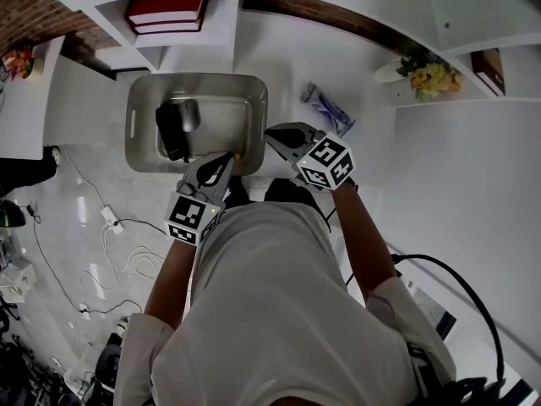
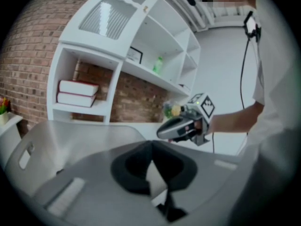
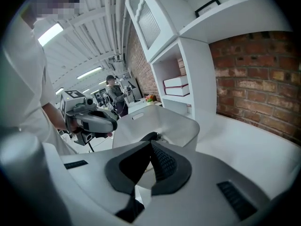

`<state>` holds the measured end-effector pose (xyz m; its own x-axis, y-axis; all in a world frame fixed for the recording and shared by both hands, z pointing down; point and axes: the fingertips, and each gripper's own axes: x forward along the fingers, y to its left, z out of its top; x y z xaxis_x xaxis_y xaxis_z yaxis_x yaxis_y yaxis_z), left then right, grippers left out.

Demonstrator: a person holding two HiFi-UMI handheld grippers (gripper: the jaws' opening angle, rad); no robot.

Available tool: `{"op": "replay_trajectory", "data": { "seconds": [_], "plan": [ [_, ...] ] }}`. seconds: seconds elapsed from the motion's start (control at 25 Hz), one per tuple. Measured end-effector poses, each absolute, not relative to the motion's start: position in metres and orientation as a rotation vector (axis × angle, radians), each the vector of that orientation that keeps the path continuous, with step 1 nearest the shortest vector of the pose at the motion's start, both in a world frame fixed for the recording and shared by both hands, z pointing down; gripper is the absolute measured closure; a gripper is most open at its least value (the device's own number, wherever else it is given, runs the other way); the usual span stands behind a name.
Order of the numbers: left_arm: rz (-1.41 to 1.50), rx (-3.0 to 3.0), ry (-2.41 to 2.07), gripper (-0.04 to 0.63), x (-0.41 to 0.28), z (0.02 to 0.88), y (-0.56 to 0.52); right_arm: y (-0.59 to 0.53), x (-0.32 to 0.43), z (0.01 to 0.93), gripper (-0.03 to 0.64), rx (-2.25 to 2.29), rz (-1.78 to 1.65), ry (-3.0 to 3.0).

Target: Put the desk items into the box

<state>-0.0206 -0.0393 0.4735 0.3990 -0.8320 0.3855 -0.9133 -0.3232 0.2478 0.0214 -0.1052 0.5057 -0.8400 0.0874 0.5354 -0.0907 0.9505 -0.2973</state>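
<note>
Head view shows a grey box [image 1: 196,81] with slot handles standing on the white desk [image 1: 439,167], close below a white shelf unit [image 1: 224,32] that holds red books [image 1: 167,8]. Inside the box, toward its left side, lies a black item [image 1: 172,132] with a paler grey part on top, too small to name. A blue-and-white packet [image 1: 328,109] lies flat on the desk to the right of the box, apart from it, and a bunch of yellow flowers [image 1: 431,76] sits further right against the shelving. The left gripper [image 1: 226,159] hangs at the box's near rim, its tips pointing over the edge; the right gripper [image 1: 272,134] hovers just beside the box's near right corner, between the box and the packet. Both tools are clenched and empty. In the left gripper view the dark pads [image 2: 136,166] meet at their tips with only the box wall beyond them, and in the right gripper view the ridged pads meet the same way, the box lying ahead. Each gripper view also catches the other gripper held alongside. Pale cables [image 1: 110,252] trail over the floor at the left.
</note>
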Motion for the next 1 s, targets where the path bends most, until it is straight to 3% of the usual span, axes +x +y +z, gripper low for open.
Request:
{"op": "replay_trajectory", "data": {
  "seconds": [1.0],
  "plan": [
    [0.261, 2.087, -1.608, 0.592, 0.082, 0.488, -0.093, -0.192, 0.157, 0.559, 0.612, -0.007, 0.443, -2.427]
  ]
}}
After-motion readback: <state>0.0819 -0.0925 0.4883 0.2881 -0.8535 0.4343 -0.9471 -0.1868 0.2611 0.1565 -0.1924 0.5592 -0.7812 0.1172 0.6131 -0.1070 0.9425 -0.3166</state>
